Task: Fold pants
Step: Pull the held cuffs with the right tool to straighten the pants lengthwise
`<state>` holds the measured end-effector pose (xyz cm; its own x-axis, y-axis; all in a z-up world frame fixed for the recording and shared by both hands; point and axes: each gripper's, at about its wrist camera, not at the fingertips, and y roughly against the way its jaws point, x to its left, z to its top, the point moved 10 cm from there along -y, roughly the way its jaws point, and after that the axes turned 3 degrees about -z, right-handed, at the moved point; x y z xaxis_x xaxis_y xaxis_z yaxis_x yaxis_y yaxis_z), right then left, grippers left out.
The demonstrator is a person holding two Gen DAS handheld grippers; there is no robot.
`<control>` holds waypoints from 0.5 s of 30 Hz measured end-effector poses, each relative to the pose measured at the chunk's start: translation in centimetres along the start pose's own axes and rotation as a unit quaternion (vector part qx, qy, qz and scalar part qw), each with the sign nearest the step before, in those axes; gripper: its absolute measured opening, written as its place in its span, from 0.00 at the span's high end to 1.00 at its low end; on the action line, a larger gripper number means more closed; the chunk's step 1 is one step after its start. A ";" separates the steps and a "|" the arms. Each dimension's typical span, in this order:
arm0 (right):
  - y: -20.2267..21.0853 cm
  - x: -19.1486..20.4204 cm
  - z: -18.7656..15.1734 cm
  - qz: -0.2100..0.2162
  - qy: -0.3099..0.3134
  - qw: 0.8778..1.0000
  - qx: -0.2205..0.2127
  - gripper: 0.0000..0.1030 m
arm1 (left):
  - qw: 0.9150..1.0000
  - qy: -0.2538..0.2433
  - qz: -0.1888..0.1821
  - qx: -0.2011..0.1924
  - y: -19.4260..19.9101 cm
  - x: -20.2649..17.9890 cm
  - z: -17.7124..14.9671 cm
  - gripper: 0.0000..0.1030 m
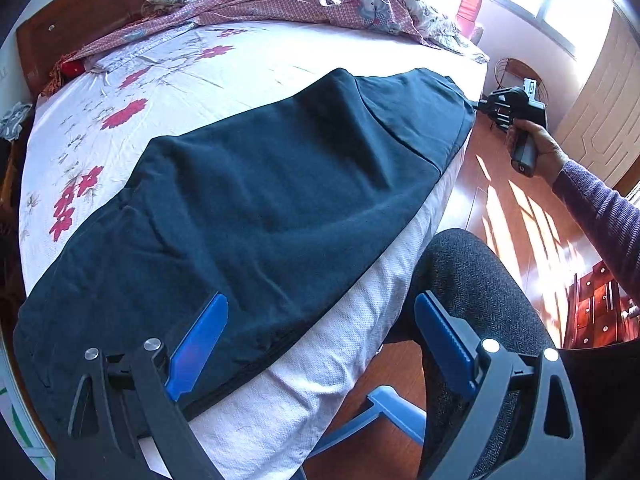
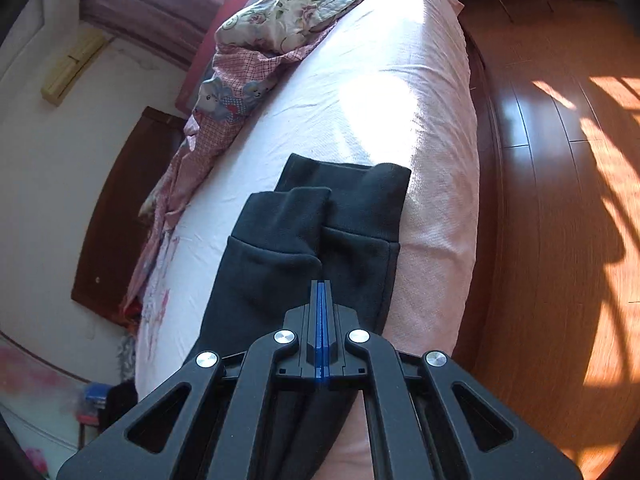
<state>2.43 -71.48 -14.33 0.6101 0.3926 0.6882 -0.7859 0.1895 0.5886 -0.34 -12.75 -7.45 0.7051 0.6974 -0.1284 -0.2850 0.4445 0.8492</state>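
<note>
At the far left of the left wrist view the wooden headboard backs the bed, whose flowered sheet lies bare along the far side, open room between the headboard and the pants. A rumpled checked quilt is bunched along the far edge, well apart from the pants. The dark pants lie lengthwise along the near edge of the bed, one long side running right at that edge and hanging slightly over it. The left gripper hovers above this near edge, released, its blue fingers spread wide with nothing between them; one sits over the pants, the other over the person's knee. To the right, past the bed's end, lies sunlit wooden floor, open and free. There a hand holds the right gripper at the far end of the pants, by the bed's corner.

In the right wrist view the right gripper is clenched, blue pads together, its tip over the cuff end of the pants; I cannot tell whether fabric is pinched. The cuffs lie near the bed's edge, the floor beyond.
</note>
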 end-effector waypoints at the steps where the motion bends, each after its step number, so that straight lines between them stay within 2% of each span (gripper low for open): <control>1: -0.4 0.4 0.4 -0.001 0.004 1.000 0.006 0.79 | 1.000 -0.001 0.001 0.001 -0.1 -0.2 0.0 0.08; 2: -0.9 0.8 0.5 0.000 0.007 1.000 0.016 0.68 | 1.000 -0.004 0.001 0.001 -0.1 -0.5 0.1 0.08; 6: -3.0 1.3 0.3 0.001 0.008 0.999 0.045 0.67 | 1.000 -0.011 0.004 0.000 -0.1 -1.4 0.4 0.08; 8: -3.4 0.7 0.1 -0.019 0.005 0.999 0.046 0.67 | 1.000 -0.010 0.005 0.003 -0.2 -1.7 0.4 0.08; 10: -3.7 0.5 0.0 -0.020 0.004 0.999 0.044 0.67 | 1.000 -0.009 0.003 0.005 -0.2 -1.8 0.4 0.08; 12: -3.7 1.3 -0.1 -0.039 0.045 0.998 0.035 0.67 | 1.000 -0.011 0.003 0.005 -0.2 -1.9 0.4 0.08; 13: -3.9 2.1 -0.3 -0.054 0.085 0.994 0.037 0.75 | 1.000 -0.013 0.004 0.006 -0.3 -2.0 0.4 0.08; 14: -3.9 2.7 -0.6 -0.087 0.131 0.987 0.036 0.84 | 1.000 -0.014 0.003 0.008 -0.4 -2.0 0.4 0.08; 15: -3.6 3.5 -0.8 -0.095 0.158 0.982 0.032 0.91 | 1.000 -0.015 0.003 0.011 -0.6 -2.0 0.3 0.08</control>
<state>7.35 -70.10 -14.38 0.6760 0.6168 0.4033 -0.6465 0.2337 0.7262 -1.39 -14.60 -7.49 0.7223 0.6830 -0.1082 -0.2756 0.4279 0.8608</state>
